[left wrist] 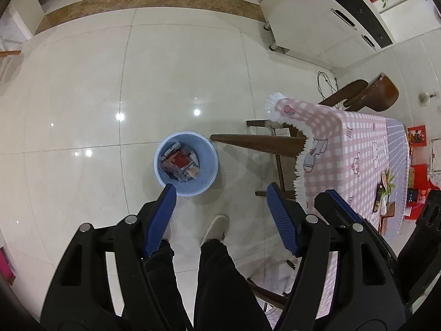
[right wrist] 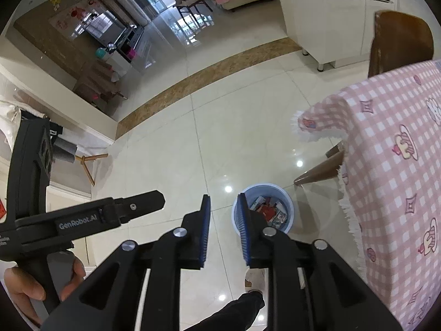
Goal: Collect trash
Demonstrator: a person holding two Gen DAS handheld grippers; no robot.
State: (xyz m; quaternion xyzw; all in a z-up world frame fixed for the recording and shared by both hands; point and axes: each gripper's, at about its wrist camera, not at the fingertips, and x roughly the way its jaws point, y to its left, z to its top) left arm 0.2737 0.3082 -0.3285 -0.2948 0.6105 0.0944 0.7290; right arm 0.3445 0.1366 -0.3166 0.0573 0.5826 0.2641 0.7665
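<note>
A light blue trash bin (left wrist: 205, 175) stands on the tiled floor beside the table; it holds several wrappers and papers (left wrist: 180, 165). It also shows in the right wrist view (right wrist: 288, 215), with the trash (right wrist: 271, 211) inside. My left gripper (left wrist: 222, 193) is wide open and empty, held high above the floor just near of the bin. My right gripper (right wrist: 223, 200) is open with a narrower gap and empty, above and left of the bin. The left gripper's body (right wrist: 91, 218) shows at the left of the right wrist view.
A table with a pink checked cloth (left wrist: 355, 149) stands right of the bin, with small packets (left wrist: 384, 190) on its far end. A wooden chair (left wrist: 369, 93) and white cabinet (left wrist: 311, 19) lie beyond. The person's legs and shoe (left wrist: 217, 227) are below.
</note>
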